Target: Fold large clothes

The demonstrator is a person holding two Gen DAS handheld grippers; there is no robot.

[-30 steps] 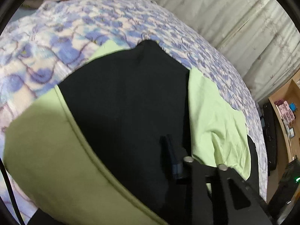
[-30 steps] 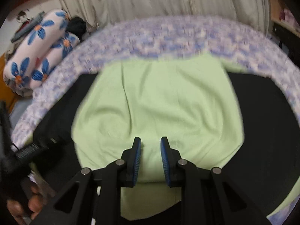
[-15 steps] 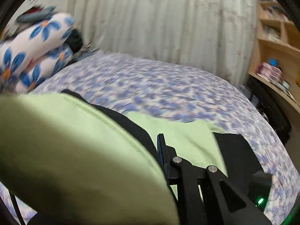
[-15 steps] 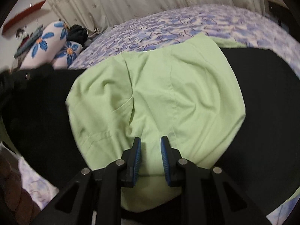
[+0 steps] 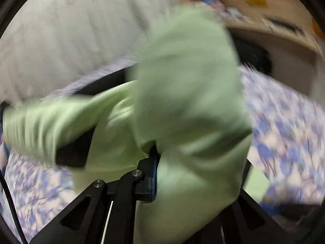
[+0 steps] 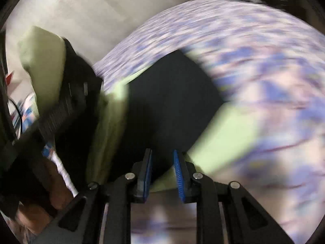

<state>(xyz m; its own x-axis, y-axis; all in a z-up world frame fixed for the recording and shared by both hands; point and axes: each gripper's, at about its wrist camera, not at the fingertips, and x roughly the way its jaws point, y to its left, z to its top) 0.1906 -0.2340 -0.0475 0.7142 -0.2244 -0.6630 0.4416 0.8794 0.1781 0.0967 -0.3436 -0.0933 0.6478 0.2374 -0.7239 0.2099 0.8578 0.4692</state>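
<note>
Where a second ago the green-and-black garment [image 5: 189,93] lay spread flat across the bed [image 5: 288,134], it now hangs bunched and lifted in front of the left camera, a thick fold of green cloth draped over the left gripper [image 5: 157,162]. That gripper's fingers are nearly closed with the fabric pinched between them; only one blue pad shows, the other is buried under cloth. In the right wrist view the garment's black panel [image 6: 170,101] with green edges now lies just ahead of the right gripper [image 6: 162,170], where earlier a broad green panel filled the view. Its fingers stand narrowly apart, as they did a second ago; the garment's near edge reaches between their tips, but the blur hides whether the pads press on it. The left gripper's body [image 6: 67,93] shows at the left of that view with green cloth above it. Both views are smeared, so the hands are swinging fast. Judging by this, one side is being carried over to make a fold, and the fold has not yet been laid down.
</note>
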